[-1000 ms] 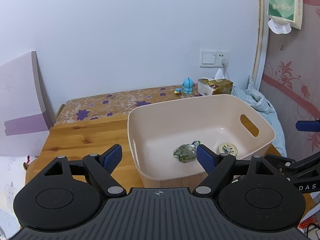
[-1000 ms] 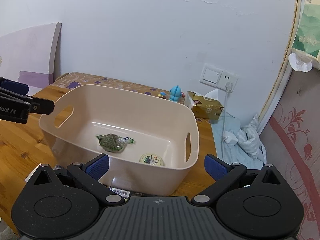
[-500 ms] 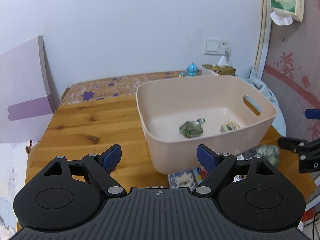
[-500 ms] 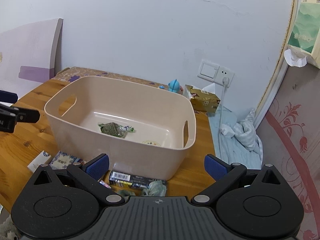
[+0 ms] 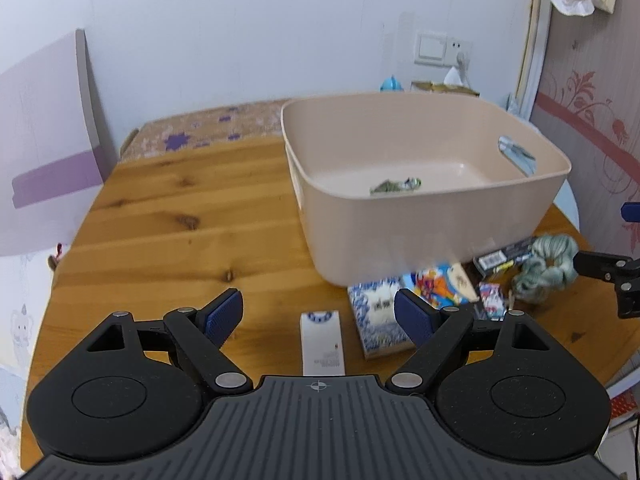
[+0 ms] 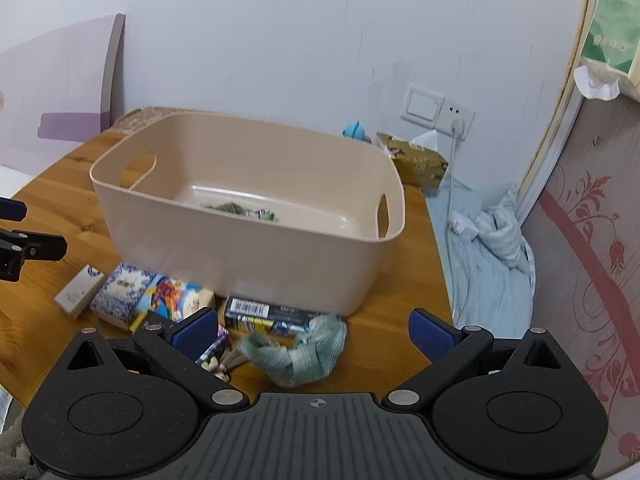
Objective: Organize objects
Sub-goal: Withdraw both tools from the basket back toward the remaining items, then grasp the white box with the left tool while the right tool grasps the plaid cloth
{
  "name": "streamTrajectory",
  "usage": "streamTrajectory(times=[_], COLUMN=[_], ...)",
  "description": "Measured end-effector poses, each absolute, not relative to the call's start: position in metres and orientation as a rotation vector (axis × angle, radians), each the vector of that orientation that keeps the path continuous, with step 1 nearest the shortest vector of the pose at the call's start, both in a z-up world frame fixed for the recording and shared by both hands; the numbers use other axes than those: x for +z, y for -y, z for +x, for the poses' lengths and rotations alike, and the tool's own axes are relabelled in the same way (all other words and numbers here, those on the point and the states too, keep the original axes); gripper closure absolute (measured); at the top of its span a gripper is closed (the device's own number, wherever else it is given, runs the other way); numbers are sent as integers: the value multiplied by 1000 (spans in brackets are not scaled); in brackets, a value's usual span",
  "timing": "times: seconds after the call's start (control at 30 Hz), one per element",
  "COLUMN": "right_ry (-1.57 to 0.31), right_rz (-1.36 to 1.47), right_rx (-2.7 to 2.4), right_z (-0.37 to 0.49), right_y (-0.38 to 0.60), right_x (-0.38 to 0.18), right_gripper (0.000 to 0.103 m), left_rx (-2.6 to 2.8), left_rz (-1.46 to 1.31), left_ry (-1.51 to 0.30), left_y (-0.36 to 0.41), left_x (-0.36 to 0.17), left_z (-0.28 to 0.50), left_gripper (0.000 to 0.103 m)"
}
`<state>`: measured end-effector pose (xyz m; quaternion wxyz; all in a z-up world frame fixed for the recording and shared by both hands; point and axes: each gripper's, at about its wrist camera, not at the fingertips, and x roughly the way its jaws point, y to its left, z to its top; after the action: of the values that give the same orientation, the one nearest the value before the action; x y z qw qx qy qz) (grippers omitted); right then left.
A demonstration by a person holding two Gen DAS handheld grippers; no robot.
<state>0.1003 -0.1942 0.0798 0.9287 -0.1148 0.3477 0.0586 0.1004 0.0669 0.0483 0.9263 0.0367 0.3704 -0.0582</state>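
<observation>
Left gripper, right gripper: both level above wooden table, spread wide, empty, facing beige plastic tub.

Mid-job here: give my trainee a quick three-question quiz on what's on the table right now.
1. True or false: the left gripper is shut on the white box.
2. What lies nearest the right gripper? A) green scrunchie B) blue toy C) tissue box
3. Fill in: a greenish packet lies inside the beige ____.

Key: 1 false, its jaws stand open; 2 A; 3 bin.
</observation>
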Motion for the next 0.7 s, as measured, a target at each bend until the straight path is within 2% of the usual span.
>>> streamTrajectory(times=[0.7], right_ry=[-860], right_rz=[-251], right_rx=[111], right_z=[123], right_y=[202], right_x=[28], right_gripper=[0], left_rx=[-119], left_rz=[88], left_ry=[-921], left_y=[-68], left_x=[-12], left_z=[120], left_gripper=[19])
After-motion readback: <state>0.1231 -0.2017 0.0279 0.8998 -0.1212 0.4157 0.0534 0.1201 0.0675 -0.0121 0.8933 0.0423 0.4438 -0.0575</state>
